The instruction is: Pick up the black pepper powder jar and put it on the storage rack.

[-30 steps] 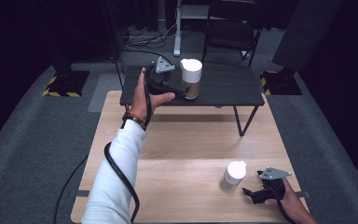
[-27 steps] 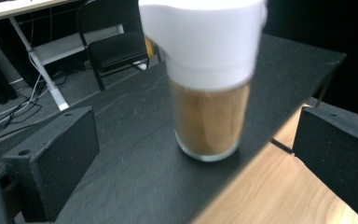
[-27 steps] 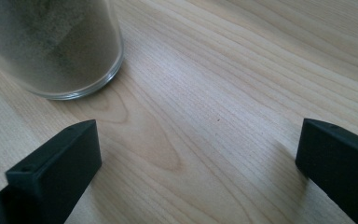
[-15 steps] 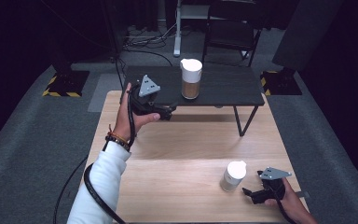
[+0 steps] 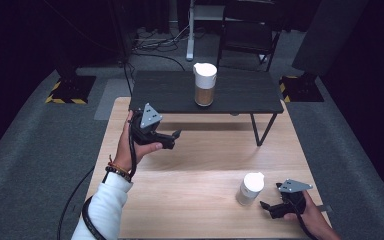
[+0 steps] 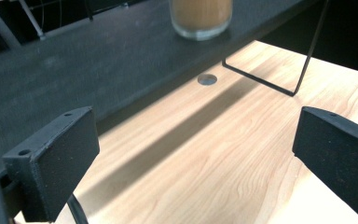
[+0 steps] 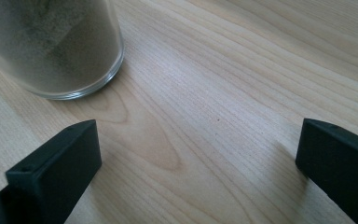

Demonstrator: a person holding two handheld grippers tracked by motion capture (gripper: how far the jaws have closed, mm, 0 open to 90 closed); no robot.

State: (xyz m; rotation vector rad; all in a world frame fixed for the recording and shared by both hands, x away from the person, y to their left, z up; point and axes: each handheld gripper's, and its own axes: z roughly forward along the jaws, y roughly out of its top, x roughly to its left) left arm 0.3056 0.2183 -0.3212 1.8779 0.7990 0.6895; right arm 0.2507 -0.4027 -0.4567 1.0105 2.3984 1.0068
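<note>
Right gripper (image 5: pixel 266 206) low over wooden table (image 5: pixel 200 165), jaws spread wide, nothing between them. Small jar (image 5: pixel 249 188), white lid, grey-brown contents, stands upright just beside it, apart from jaws. Left gripper (image 5: pixel 172 140) held above table, mid-depth, jaws spread, empty. Tall jar (image 5: pixel 204 84), white lid, brown contents, stands upright on black shelf (image 5: pixel 170 92) beyond. Step judged: tall jar placed; small jar next. Next move: align right jaws around small jar, close, lift toward shelf.

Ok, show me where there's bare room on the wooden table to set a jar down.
Free: the middle of the wooden table, between the left gripper and the small jar. Also the near left corner. Crowded: the near right, where the right gripper sits beside that jar.
</note>
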